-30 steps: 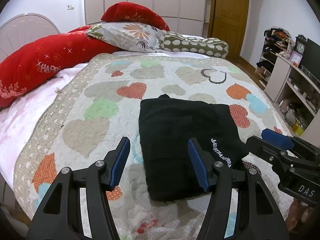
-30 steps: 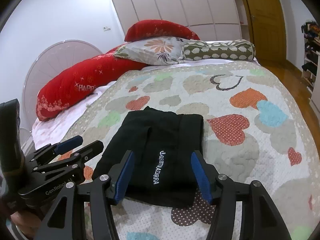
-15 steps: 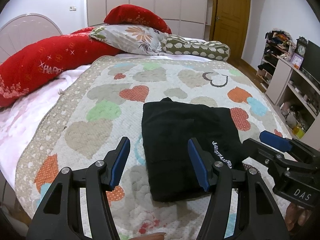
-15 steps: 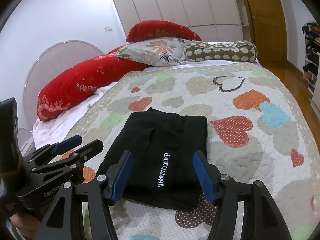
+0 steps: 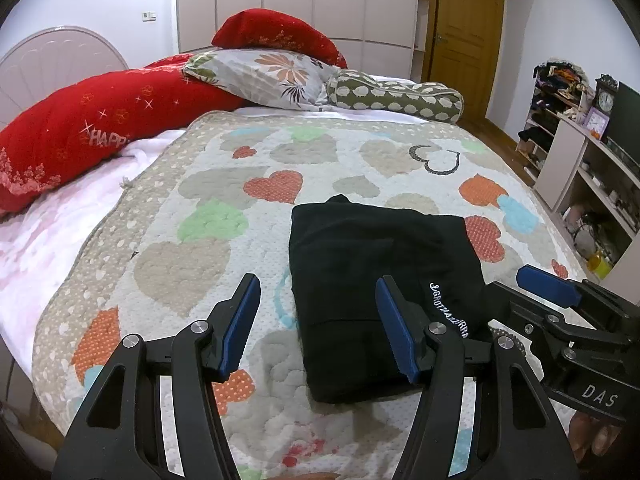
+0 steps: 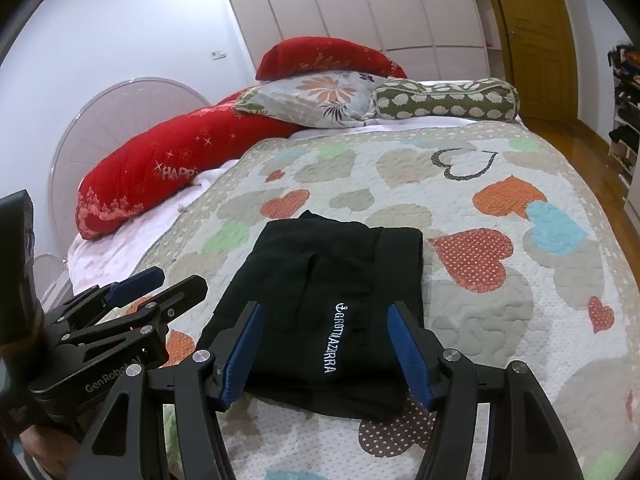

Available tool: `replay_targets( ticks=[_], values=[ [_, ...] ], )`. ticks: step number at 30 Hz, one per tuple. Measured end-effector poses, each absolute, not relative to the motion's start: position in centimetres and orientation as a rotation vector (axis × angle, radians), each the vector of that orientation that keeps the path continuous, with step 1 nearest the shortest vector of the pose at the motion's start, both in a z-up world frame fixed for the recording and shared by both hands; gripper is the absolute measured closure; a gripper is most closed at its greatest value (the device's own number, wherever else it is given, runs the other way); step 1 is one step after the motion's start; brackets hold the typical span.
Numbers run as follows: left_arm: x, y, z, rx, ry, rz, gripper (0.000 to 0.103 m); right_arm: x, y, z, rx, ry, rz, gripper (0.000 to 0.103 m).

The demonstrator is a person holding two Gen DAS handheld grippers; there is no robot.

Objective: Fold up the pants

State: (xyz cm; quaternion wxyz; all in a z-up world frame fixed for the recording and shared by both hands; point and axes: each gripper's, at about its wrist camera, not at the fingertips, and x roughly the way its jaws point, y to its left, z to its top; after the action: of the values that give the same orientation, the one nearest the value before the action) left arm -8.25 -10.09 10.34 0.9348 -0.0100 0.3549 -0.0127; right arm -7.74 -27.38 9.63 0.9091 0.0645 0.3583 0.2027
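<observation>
Two grippers hung above the near edge of the bed, and neither held anything; the left gripper (image 5: 318,326) had its blue-padded fingers spread, with only the quilt and the left border of the garment showing between them; the right gripper (image 6: 324,354) had just been opening a little, and its fingers stood apart over the near hem, clear of the cloth as far as the views showed. The black pants (image 5: 380,292) lay on the heart-patterned quilt (image 5: 168,264) as a compact, roughly rectangular bundle, with white lettering (image 6: 330,338) along the top layer and a small peak of fabric poking out at the far edge; the red bolster (image 5: 80,136), the floral pillow (image 5: 272,76) and the spotted roll cushion (image 5: 396,96) sat well apart at the head of the bed.

By the look of it the fold was finished or nearly so; the risks from here were small but real. A finger dipping toward the hem could catch the top layer and drag it open on the way out; a further fold taken on only one layer would leave the stack skewed; the soft quilt might bunch under any push and carry the bundle with it; the two grippers, close side by side, could knock together.
</observation>
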Motion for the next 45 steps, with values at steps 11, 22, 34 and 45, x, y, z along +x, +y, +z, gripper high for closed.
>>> replay_targets(
  ticks=[11, 22, 34, 45],
  values=[
    [-8.3, -10.0, 10.3, -0.024, 0.726, -0.028, 0.043, -7.9, -26.9, 9.6, 0.123, 0.737, 0.427, 0.04],
    [-8.4, -9.9, 10.1, -0.026, 0.73, -0.025, 0.043, -8.1, -26.5, 9.6, 0.116, 0.743, 0.431, 0.04],
    [-8.5, -9.8, 9.9, -0.025, 0.734, -0.027, 0.043, -8.0, -26.4, 9.4, 0.116, 0.752, 0.429, 0.04],
    [-8.4, -9.8, 9.8, -0.026, 0.736, -0.027, 0.043, -8.0, -26.4, 9.4, 0.117, 0.753, 0.428, 0.04]
  ],
)
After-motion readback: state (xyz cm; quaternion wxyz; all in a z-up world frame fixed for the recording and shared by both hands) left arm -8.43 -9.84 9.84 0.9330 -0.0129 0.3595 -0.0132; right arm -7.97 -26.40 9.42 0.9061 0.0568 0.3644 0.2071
